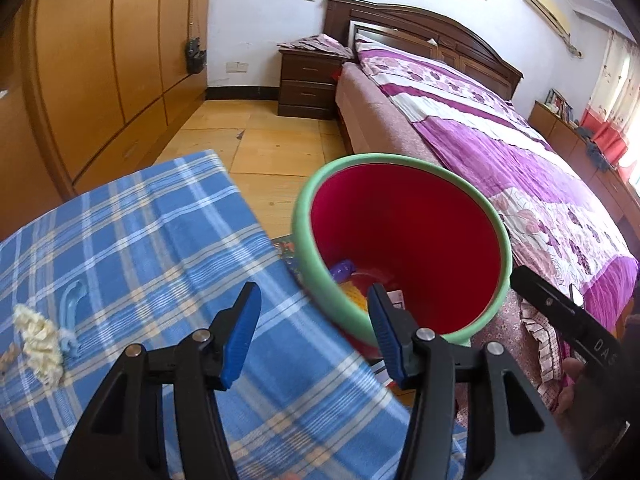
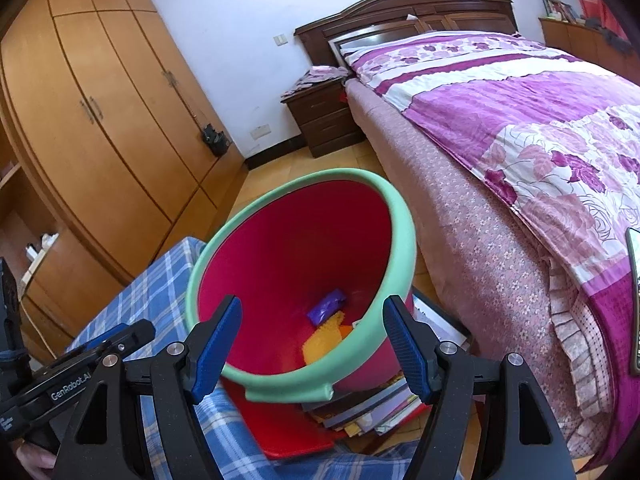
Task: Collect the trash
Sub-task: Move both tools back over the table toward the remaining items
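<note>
A red bin with a green rim stands between a blue plaid table and the bed; it also shows in the right wrist view. Inside lie a purple wrapper and a yellow piece. On the table's left lie a crumpled cream tissue and a light-blue plastic piece. My left gripper is open and empty, above the table edge by the bin's rim. My right gripper is open and empty, over the bin's mouth.
A bed with a purple floral quilt runs along the right. A stack of books lies under the bin. A wooden wardrobe lines the left wall and a dark nightstand stands at the back.
</note>
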